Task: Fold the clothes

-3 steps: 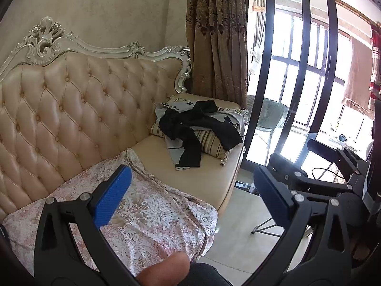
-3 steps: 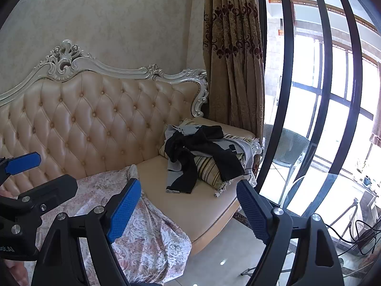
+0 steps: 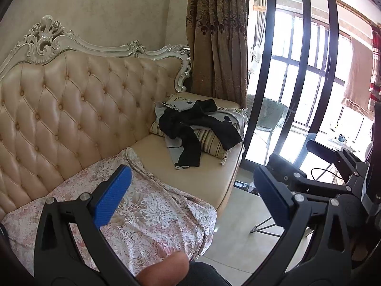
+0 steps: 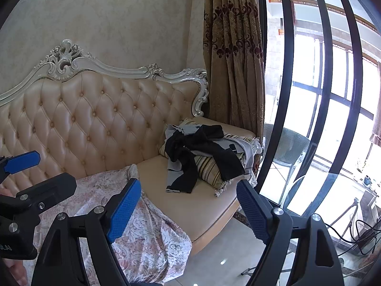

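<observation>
Clothes point(image 3: 190, 128) black, limp, heaped on striped cushion point(image 3: 210, 143); both jaws spread, empty.

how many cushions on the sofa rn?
1 visible: a striped cushion at the sofa's far end by the curtain, under the dark clothes. More could be hidden beneath the clothes or the floral cloth.

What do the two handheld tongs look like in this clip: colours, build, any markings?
Both the left tongs and right tongs share one build: matte black frames with triangular cut-outs and silver screw heads, carrying flat blue textured pads. No readable markings or cables on them.
</observation>
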A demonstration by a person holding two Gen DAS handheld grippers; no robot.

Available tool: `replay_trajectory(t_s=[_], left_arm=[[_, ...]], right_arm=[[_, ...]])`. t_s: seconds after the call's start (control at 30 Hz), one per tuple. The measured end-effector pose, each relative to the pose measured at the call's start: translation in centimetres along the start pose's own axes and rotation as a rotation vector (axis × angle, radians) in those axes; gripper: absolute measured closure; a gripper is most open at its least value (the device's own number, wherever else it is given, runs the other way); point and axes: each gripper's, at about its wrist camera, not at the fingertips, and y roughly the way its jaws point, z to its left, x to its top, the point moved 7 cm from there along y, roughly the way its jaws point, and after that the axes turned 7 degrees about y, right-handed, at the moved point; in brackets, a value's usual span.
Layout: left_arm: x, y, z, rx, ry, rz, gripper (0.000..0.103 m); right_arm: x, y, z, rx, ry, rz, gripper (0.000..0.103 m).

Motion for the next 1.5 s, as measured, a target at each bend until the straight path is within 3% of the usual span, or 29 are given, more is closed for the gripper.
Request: replay_trajectory(t_s=[1.5], left_arm=[[-1.0, 0.8, 0.1, -0.012, -0.016, 0.047, 0.001]], right_arm=[[-1.1, 0.3, 0.0, 0.005, 0.009, 0.017, 0.020]])
